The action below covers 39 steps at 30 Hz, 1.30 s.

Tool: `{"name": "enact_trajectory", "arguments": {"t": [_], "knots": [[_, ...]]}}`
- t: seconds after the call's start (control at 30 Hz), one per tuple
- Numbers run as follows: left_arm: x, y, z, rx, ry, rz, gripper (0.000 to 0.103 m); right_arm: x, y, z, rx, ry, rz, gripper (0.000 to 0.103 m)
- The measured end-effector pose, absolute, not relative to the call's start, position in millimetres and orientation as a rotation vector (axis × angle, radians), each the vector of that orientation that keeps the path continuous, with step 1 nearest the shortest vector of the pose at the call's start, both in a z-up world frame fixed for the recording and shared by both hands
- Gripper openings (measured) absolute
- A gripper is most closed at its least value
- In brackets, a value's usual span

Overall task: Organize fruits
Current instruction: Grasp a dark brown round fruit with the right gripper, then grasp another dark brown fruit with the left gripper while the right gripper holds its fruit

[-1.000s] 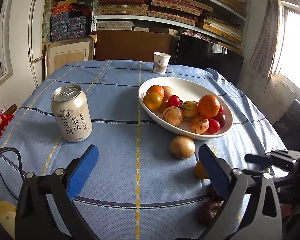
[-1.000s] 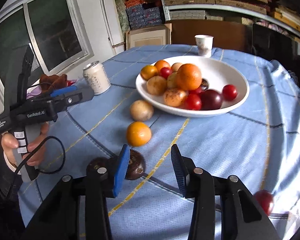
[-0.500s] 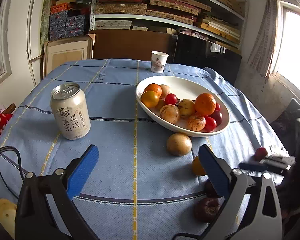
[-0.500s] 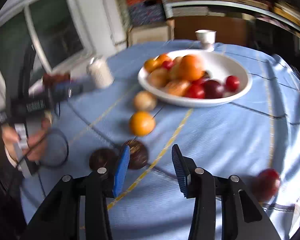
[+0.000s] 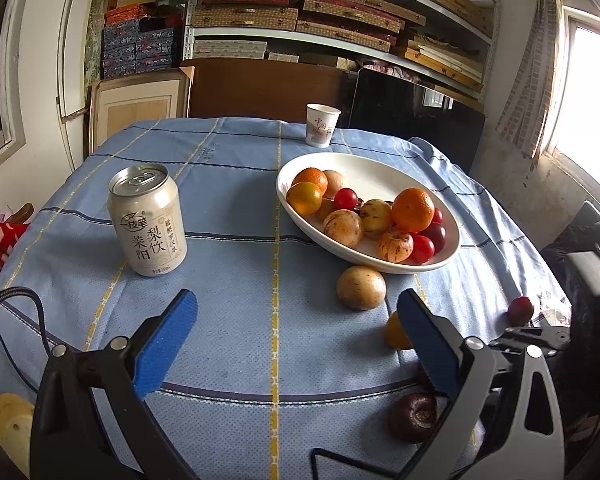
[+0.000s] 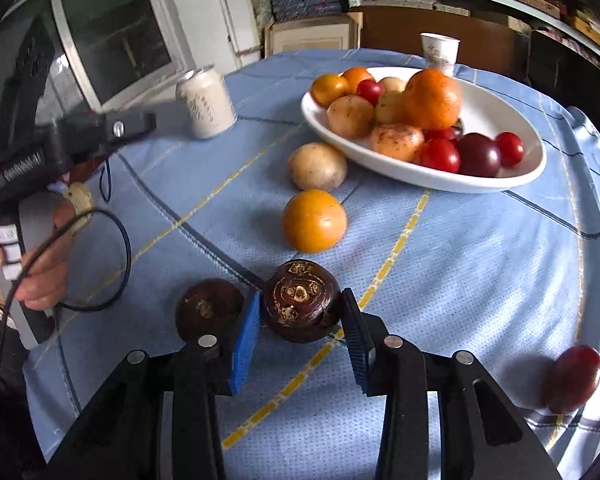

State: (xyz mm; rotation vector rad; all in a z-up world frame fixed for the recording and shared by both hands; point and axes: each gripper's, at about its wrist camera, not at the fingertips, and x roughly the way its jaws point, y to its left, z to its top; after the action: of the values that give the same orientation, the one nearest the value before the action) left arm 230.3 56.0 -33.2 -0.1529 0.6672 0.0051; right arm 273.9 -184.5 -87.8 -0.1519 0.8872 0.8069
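Now the right gripper (image 6: pixel 300 320) is closing around a dark brown fruit (image 6: pixel 302 306) near the white bowl (image 6: pixel 500 184); the left gripper (image 5: pixel 296 320) is wide open and holds nothing.

A: Where does the light come from?

B: Daylight, from a window (image 5: pixel 588 92) beyond the right edge of the tabletop (image 5: pixel 236 208). In the left wrist view its panes are blown out to white glare.

A: Is the scene bright?

B: Evenly lit and soft. The fruit bowl (image 5: pixel 448 256) throws only a faint shadow on the cloth, and the orange (image 6: pixel 314 220) shows a small highlight.

A: Any blur?

B: The middle of both views is sharp. In the right wrist view the red fruit (image 6: pixel 574 378) near the right edge of the tabletop looks smeared.

A: Distortion?

B: Strong fisheye bending: shelves (image 5: pixel 340 36) curve, and dark vignetting fills the corners.
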Motion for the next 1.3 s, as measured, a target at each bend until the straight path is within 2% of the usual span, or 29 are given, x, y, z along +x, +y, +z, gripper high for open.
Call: {"name": "enact_trajectory", "arguments": {"t": [0.17,0.3,0.37,0.4,0.47,0.67,0.87,1.3], "knots": [[228,57,-32,-0.143,0.678,-0.013,0.098,281,-212,-67,-0.025,0.781,0.77,0.041],[225,32,-42,-0.021,0.756,-0.172,0.097,285,-230,-58,0.059,0.751,0.753,0.041],[219,17,-49,0.034,0.789,-0.26,0.07,285,-233,-56,0.054,0.734,0.731,0.041],[218,12,-52,0.042,0.804,-0.294,0.067,285,-233,-55,0.051,0.733,0.728,0.041],[214,4,-57,0.047,0.836,-0.372,0.052,284,-233,-55,0.047,0.737,0.734,0.041],[205,-20,-70,0.135,0.882,-0.47,0.052,278,-227,-54,0.014,0.736,0.758,0.041],[204,-24,-76,0.156,0.901,-0.476,0.042,276,-228,-53,0.013,0.737,0.757,0.041],[207,-26,-83,0.183,0.936,-0.468,0.042,274,-225,-55,-0.002,0.744,0.761,0.041]]}}
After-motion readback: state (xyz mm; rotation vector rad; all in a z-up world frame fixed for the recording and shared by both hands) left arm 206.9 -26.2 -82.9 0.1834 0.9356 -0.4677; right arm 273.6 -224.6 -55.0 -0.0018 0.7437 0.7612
